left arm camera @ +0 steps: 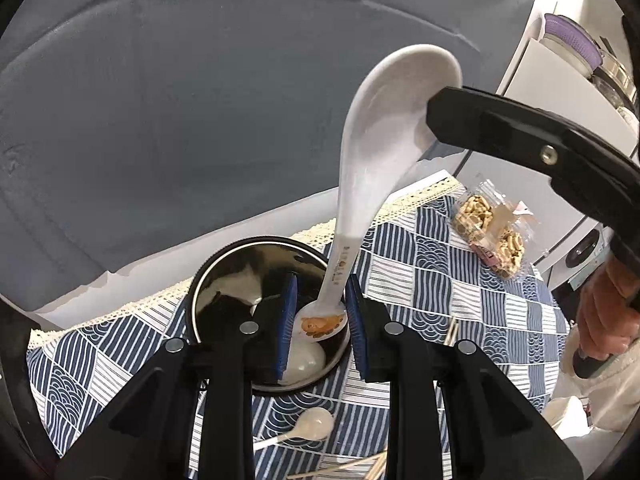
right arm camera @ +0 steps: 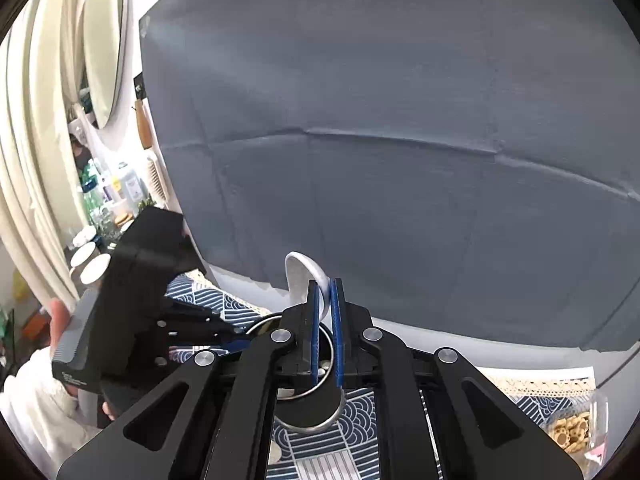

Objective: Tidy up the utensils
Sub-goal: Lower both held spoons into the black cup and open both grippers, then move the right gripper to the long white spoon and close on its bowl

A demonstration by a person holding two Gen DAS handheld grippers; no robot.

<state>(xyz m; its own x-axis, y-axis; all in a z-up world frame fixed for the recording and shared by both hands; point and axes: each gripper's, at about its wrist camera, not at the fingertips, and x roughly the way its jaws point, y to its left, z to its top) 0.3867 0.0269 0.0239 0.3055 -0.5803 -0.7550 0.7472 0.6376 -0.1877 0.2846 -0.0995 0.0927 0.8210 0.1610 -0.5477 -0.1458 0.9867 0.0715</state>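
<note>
A white ceramic spoon [left arm camera: 372,152] hangs handle-down over a steel cup [left arm camera: 224,280]. My left gripper [left arm camera: 320,320] is shut on the handle's end, which bears an orange picture, with a blue pad on each side. My right gripper [right arm camera: 326,292] is shut on the rim of the spoon's bowl [right arm camera: 300,276]. In the left wrist view one of its black fingers [left arm camera: 460,116] reaches in from the right. Another white spoon [left arm camera: 308,360] lies inside the cup. The cup [right arm camera: 316,420] also shows under the right gripper's pads.
A blue-and-white checked tablecloth [left arm camera: 440,280] covers the table. On it lie a small pale spoon [left arm camera: 316,424], several chopsticks [left arm camera: 360,468] and a snack packet [left arm camera: 488,232]. A grey backdrop [left arm camera: 200,120] stands behind. A person's hand [left arm camera: 604,312] holds the right gripper's handle.
</note>
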